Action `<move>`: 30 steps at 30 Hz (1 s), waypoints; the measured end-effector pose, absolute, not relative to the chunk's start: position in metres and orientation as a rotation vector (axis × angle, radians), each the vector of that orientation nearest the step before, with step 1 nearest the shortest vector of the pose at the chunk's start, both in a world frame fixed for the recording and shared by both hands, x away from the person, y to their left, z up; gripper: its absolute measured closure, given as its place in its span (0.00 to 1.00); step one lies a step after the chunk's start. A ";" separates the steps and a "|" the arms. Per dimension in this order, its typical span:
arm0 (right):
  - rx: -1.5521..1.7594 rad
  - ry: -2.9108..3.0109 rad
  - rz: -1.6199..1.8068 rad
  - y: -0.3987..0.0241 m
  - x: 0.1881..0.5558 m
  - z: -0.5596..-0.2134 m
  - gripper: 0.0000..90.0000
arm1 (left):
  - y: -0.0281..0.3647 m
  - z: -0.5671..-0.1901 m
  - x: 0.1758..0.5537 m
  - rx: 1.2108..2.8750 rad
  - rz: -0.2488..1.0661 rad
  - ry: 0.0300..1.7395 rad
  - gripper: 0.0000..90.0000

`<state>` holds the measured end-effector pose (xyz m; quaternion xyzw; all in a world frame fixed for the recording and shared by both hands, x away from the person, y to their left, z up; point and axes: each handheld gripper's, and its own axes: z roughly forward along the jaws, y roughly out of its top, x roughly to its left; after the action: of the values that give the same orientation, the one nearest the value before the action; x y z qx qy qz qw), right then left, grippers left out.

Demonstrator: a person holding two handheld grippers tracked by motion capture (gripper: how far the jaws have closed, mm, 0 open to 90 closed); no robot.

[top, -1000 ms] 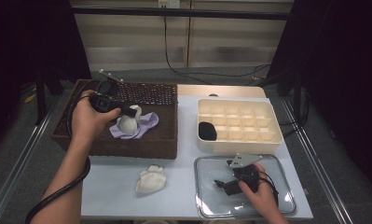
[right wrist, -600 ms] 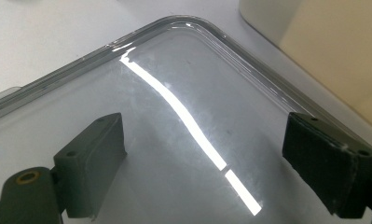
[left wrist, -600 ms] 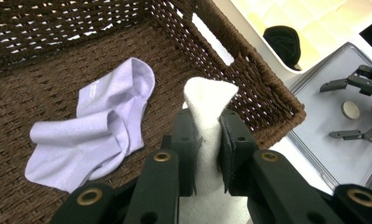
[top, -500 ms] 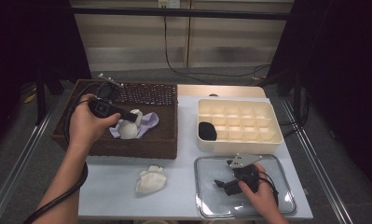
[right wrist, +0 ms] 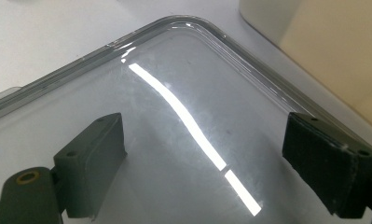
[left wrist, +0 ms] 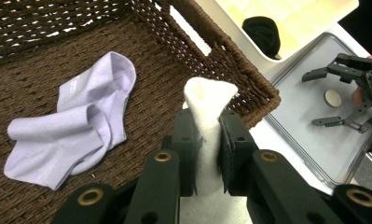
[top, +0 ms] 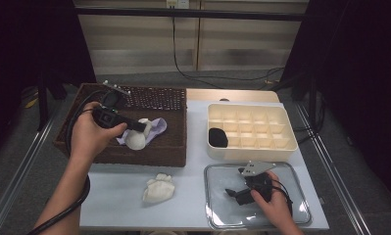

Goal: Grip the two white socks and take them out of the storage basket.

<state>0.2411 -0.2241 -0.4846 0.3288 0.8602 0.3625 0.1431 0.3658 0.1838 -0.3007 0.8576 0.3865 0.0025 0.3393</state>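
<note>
Left hand-held gripper (left wrist: 207,154) clamps white sock (left wrist: 206,109) upright over basket (top: 156,155), divided tray (top: 286,147) lying rightward; right hand-held gripper (right wrist: 216,172) wide open

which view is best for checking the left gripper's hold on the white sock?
Left gripper view: the white sock stands pinched between the left gripper jaws, over the basket. High view shows it small, partly hidden by the hand. The right gripper view looks at the tray.

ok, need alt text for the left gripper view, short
The left gripper has its black jaws shut on a white sock, held above a brown wicker basket. A lilac sock lies crumpled on the basket floor; beyond the rim sit a clear tray and the right gripper.
</note>
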 end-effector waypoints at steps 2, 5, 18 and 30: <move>0.947 2.481 1.047 -0.224 0.241 -0.485 0.14 | 0.183 -0.302 0.363 2.229 0.002 0.997 0.87; 0.948 2.482 1.047 -0.224 0.241 -0.485 0.14 | 0.181 -0.303 0.359 2.239 0.008 0.982 0.87; 0.950 2.482 1.044 -0.224 0.241 -0.484 0.14 | 0.175 -0.319 0.339 2.212 -0.016 0.942 0.87; 0.951 2.482 1.043 -0.224 0.241 -0.484 0.14 | 0.168 -0.328 0.320 2.224 -0.017 0.893 0.87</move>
<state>0.2411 -0.2240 -0.4845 0.3298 0.8603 0.3617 0.1424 0.3204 0.1678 -0.3280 0.8643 0.3470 -0.0065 0.3642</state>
